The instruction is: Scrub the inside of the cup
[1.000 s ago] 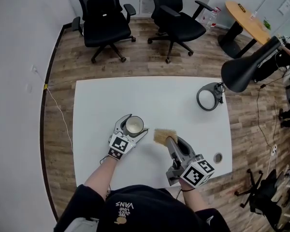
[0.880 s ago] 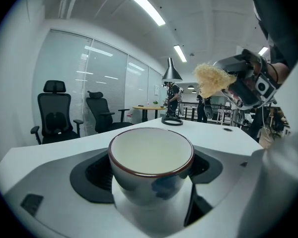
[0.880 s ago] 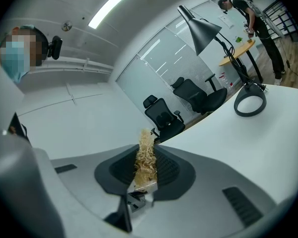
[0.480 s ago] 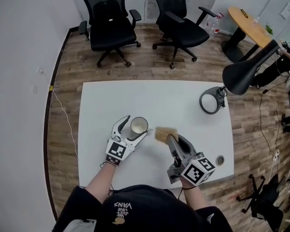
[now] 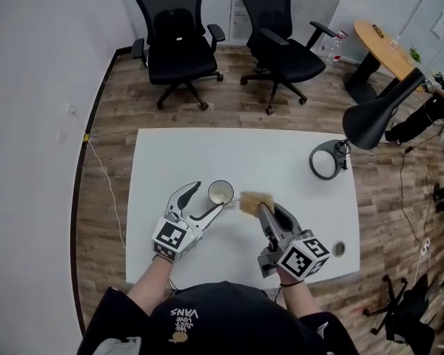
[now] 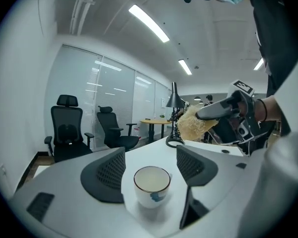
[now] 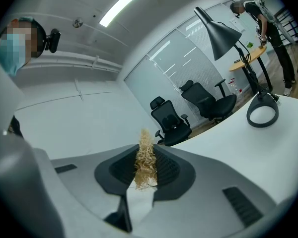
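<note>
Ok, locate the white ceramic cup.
Head view, centre-left: white ceramic cup on the white table, between the left gripper's jaws, which have just been closing without touching it.

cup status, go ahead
Left gripper jaws just closing, cup between, not pinched. Right gripper shut on scrubber, beside cup. Nothing in the way.

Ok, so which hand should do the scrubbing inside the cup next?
Right. The right tool is clamped on the straw-coloured scrubber, close by the cup. The left tool, jaws just closing, has the cup between them without pressing it, so it suits steadying.
</note>
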`<state>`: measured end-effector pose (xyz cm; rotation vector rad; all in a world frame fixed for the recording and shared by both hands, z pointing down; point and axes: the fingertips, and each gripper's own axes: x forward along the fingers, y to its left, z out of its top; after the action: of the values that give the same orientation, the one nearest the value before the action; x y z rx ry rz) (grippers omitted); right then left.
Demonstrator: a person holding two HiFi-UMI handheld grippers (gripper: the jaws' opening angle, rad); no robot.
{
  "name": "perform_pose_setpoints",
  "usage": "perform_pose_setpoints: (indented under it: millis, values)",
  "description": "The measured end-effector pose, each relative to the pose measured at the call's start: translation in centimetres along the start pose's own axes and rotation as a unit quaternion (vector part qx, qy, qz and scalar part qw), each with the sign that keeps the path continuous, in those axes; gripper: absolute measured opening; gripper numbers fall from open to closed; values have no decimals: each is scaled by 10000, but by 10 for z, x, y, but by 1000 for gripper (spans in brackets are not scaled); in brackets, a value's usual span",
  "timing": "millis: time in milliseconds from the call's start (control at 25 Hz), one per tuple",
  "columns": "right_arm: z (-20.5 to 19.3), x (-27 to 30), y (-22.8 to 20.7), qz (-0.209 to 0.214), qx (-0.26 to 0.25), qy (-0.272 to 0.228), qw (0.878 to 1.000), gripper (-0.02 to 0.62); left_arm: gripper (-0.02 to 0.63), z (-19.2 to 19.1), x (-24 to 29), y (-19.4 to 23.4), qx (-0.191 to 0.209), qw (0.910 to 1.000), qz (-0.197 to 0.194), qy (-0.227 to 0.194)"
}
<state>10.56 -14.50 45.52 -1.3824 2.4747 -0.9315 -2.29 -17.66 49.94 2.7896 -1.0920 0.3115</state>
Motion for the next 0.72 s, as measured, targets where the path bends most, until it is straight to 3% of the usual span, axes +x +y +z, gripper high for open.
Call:
perform_pose_setpoints:
  millis: [120,400,720]
  values:
    - [2,2,5,15,-36,-2,10000,78,264,14,-12,-1,25,9999,89,-129]
    - [2,8,18,126,-131,-22,9998,78,206,36,-30,-7,39,9996,192,-207]
    - [-2,11,27,163,-367,0,9992,78,77,34,-41,-11,-119,9991,183,-376]
